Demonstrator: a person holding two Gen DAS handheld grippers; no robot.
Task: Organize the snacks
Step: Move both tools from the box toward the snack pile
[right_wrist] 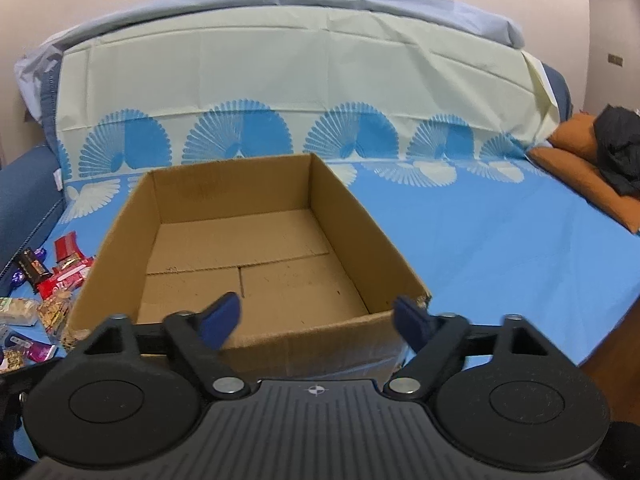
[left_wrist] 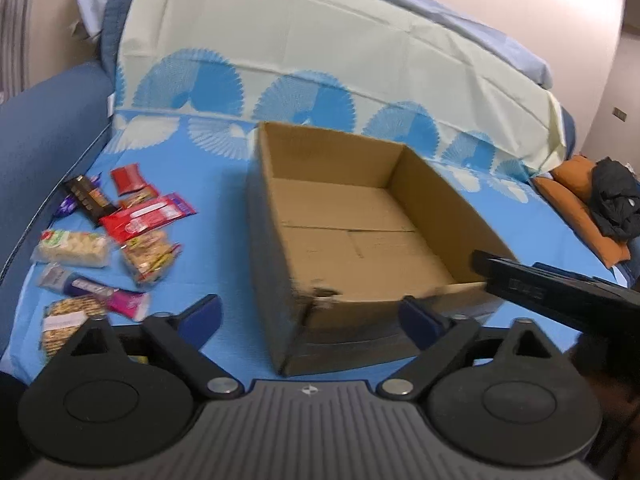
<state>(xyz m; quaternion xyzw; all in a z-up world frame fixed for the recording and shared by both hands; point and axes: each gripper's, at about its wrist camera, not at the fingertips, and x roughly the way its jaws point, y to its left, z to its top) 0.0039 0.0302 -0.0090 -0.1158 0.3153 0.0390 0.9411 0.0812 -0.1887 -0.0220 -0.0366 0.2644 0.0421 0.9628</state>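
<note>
Closest in, the left gripper (left_wrist: 312,316) has its fingers wide apart and holds nothing. The right gripper (right_wrist: 318,318) is the same — spread wide, nothing in it, hanging over the near edge of the cardboard box (right_wrist: 362,208). The box has nothing inside yet. The snacks (left_wrist: 108,240) lie in a heap on the blue sheet (left_wrist: 224,240), just left of the box. They look light and crinkly, maybe crumbly inside — best pinched softly across the middle. Farther back is an orange cushion (left_wrist: 576,196).
</note>
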